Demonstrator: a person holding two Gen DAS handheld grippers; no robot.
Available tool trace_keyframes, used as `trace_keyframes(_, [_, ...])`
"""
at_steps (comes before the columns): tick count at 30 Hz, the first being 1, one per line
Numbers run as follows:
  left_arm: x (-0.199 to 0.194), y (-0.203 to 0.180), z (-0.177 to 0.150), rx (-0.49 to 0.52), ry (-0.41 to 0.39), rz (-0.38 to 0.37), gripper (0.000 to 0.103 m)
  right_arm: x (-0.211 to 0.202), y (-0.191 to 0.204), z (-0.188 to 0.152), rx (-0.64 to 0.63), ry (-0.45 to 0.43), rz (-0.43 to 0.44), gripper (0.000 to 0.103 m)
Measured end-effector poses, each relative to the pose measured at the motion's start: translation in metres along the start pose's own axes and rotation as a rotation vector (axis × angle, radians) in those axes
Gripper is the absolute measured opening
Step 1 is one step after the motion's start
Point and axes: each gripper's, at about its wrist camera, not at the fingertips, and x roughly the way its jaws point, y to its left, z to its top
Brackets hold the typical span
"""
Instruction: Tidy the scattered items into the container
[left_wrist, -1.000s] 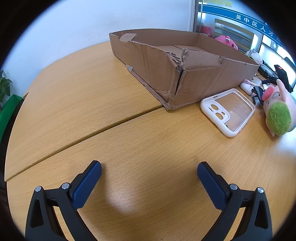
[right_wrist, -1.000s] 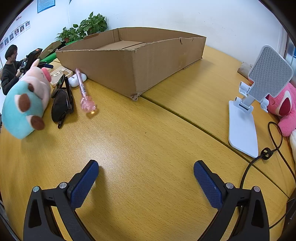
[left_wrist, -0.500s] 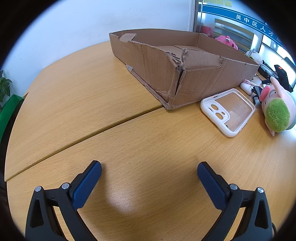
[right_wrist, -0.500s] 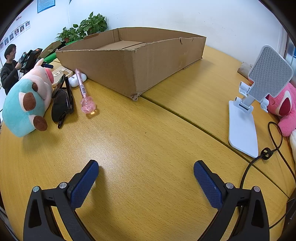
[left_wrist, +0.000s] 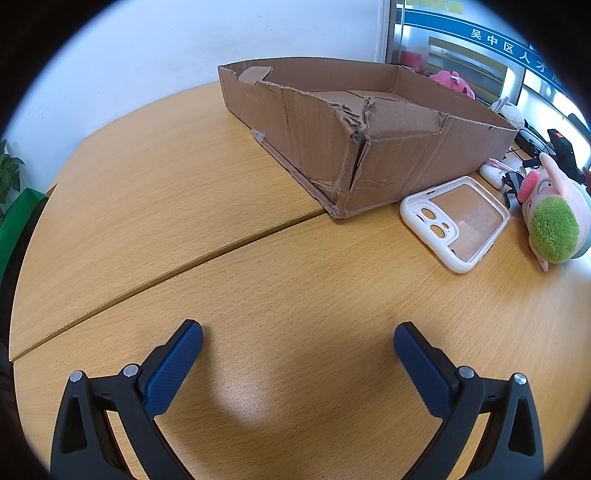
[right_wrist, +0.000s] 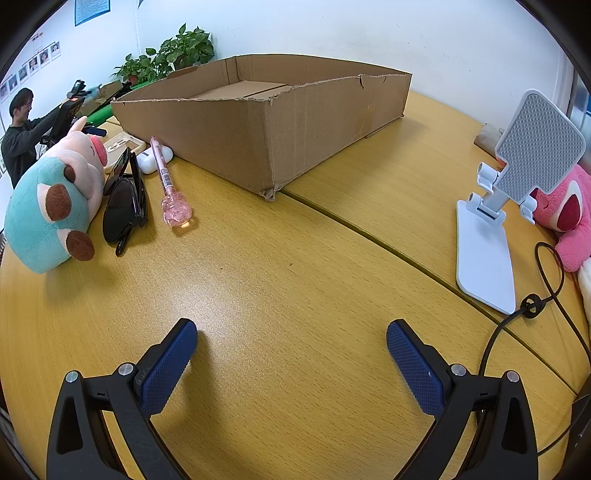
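Note:
A shallow torn cardboard box stands on the wooden table; it also shows in the right wrist view. A white phone case and a pig plush lie right of it. In the right wrist view the pig plush, black sunglasses, a pink pen and a white earbud case lie left of the box. My left gripper is open and empty over bare table. My right gripper is open and empty too.
A white phone stand, a pink plush and a black cable are at the right. A seam splits the tabletop. A person and plants are in the background.
The pig plush has shifted a little: it sits more upright and nearer the sunglasses. Both grippers have stayed still and open.

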Motion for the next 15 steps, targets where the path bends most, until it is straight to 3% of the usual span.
trace_keyframes(9, [0.000, 0.000, 0.000, 0.001, 0.000, -0.001, 0.103, 0.003, 0.001, 0.004, 0.009, 0.001, -0.014, 0.103])
trace_keyframes(15, [-0.005, -0.001, 0.001, 0.002, 0.000, -0.003, 0.103, 0.007, 0.039, 0.008, -0.030, -0.001, 0.013, 0.103])
